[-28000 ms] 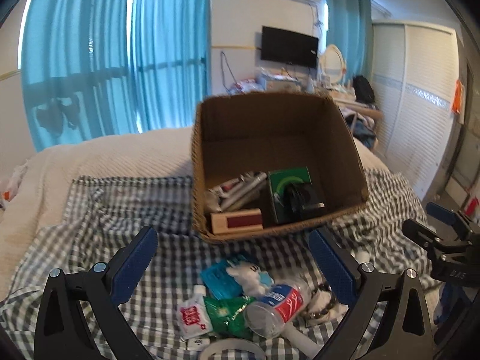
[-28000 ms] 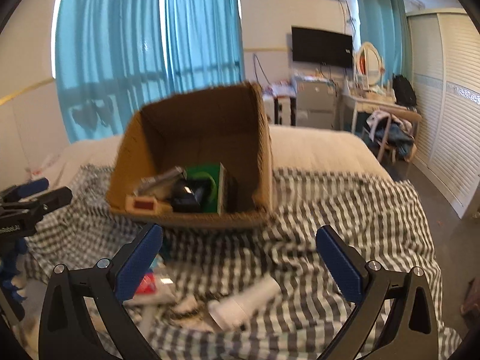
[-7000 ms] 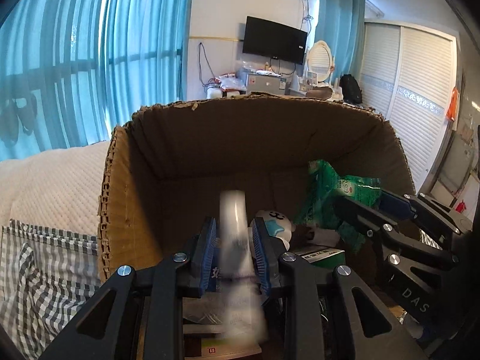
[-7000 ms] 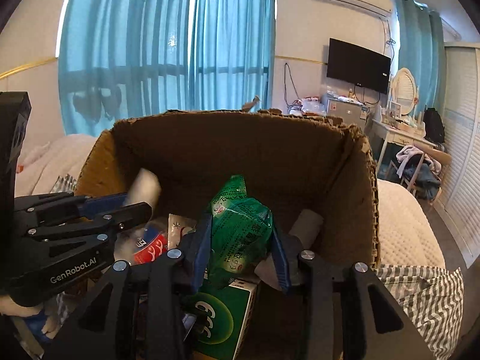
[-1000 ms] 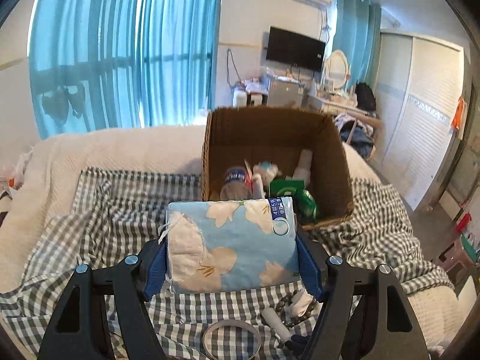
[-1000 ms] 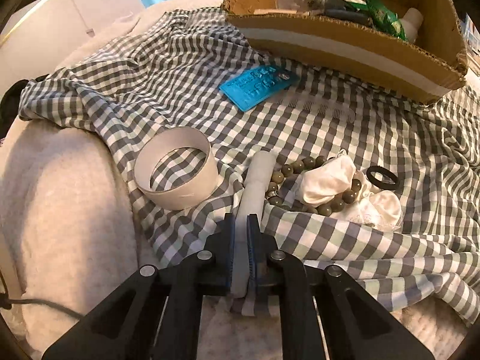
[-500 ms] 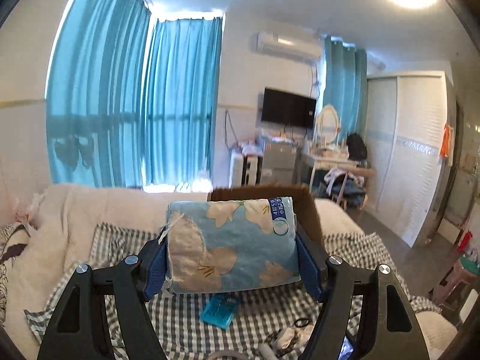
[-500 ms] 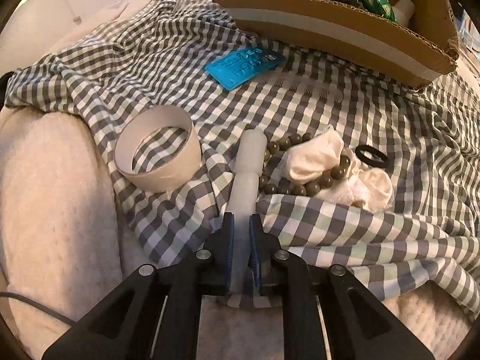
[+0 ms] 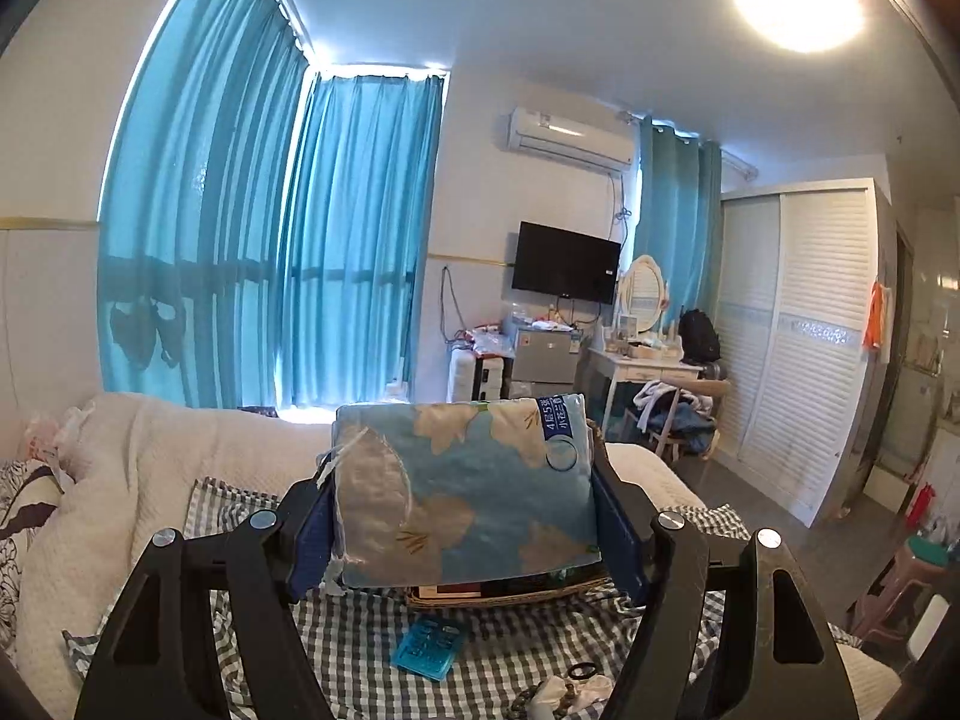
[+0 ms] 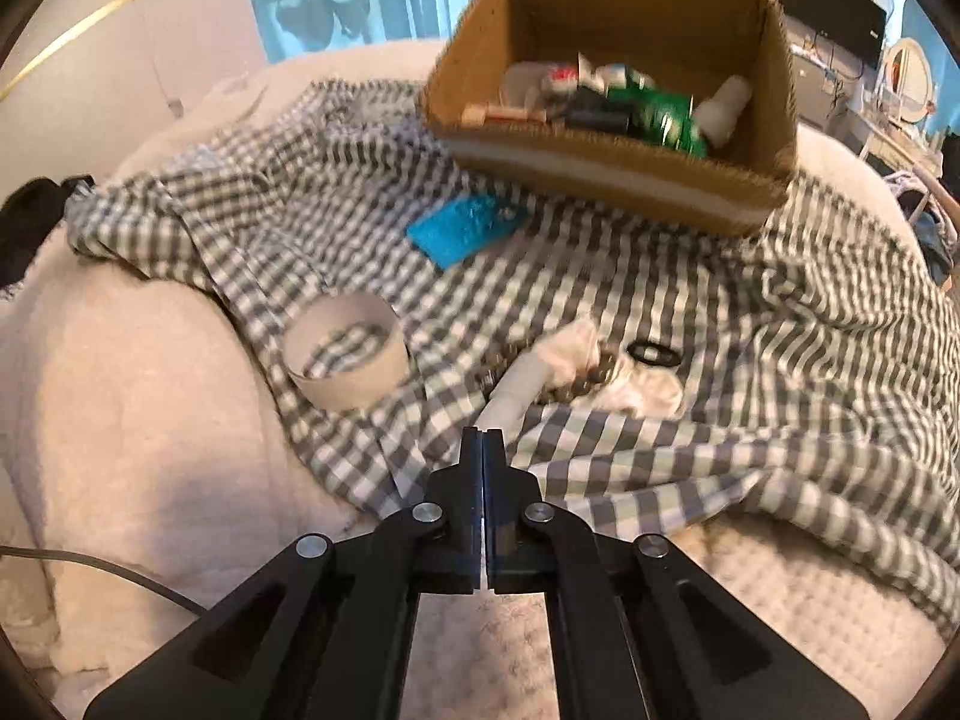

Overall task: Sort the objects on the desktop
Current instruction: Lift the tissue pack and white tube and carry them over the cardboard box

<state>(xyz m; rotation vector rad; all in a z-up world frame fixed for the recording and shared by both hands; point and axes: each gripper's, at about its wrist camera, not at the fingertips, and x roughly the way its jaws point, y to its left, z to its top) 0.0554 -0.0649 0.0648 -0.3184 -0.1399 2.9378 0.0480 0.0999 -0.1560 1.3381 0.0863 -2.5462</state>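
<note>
Tissue pack (image 9: 462, 492) hiding cardboard box (image 9: 504, 597), beads (image 10: 591, 381) blurred

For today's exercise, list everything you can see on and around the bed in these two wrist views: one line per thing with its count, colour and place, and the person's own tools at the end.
Cardboard box: one, brown, far end of the checked cloth, holding mixed items.
Checked cloth: one, grey and white, spread over the bed.
Bedspread: one, cream, under the cloth.
Flat packet: one, blue, on the cloth before the box.
Tape ring: one, white, near the cloth's edge.
White tube: one, white, on the cloth just beyond the right tool.
Bead string: one, dark, around crumpled white material.
Small ring: one, black, beside the beads.
Tissue pack: one, blue floral, in the left tool.
Left tool: one, black with blue pads, gripping the pack.
Right tool: one, black, shut, empty.
</note>
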